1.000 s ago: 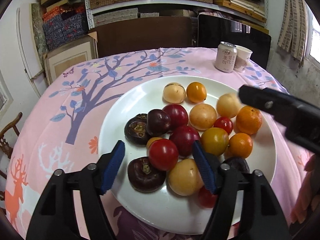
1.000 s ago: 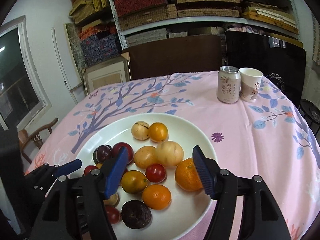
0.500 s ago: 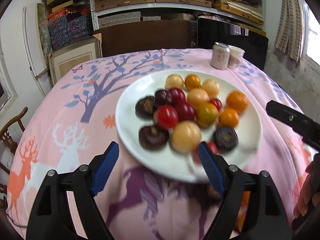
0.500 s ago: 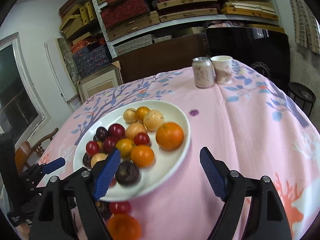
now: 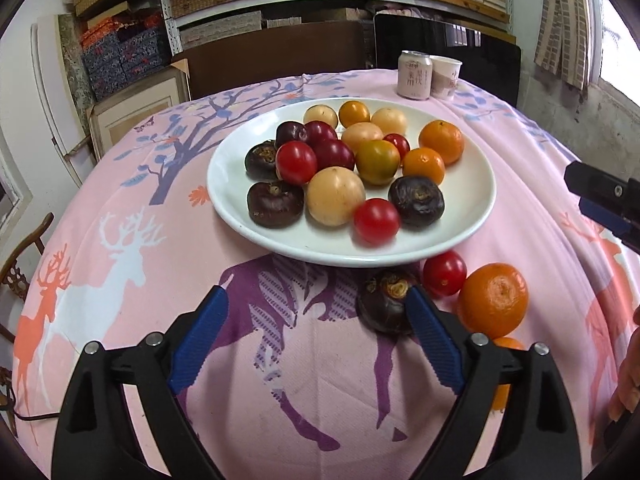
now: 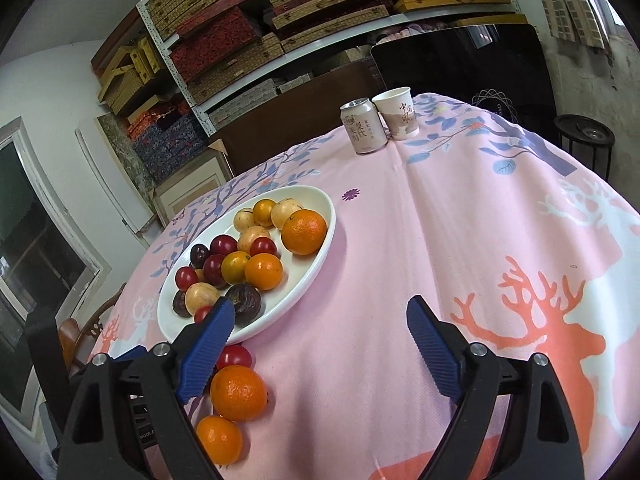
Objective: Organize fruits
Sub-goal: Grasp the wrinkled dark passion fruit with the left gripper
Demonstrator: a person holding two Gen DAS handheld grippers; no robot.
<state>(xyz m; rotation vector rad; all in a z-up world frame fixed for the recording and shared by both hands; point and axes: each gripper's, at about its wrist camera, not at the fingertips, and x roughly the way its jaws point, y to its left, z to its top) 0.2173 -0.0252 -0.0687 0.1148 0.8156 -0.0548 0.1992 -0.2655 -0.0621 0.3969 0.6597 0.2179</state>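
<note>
Below the plate's [image 5: 472,184] near rim, a small orange [image 5: 505,364] sat half hidden behind the left gripper [image 5: 316,312], both it and the right gripper [image 6: 320,326] gaping wide, holding nothing.

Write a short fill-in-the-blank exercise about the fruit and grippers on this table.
1. Most fruits lie on a round ___ plate.
2. The large orange mandarin off the plate rests on the ___ tablecloth.
3. The silver drink can stands beside a paper ___.
4. Both the left gripper and right gripper are ___.

Missing: white; pink; cup; open
</note>
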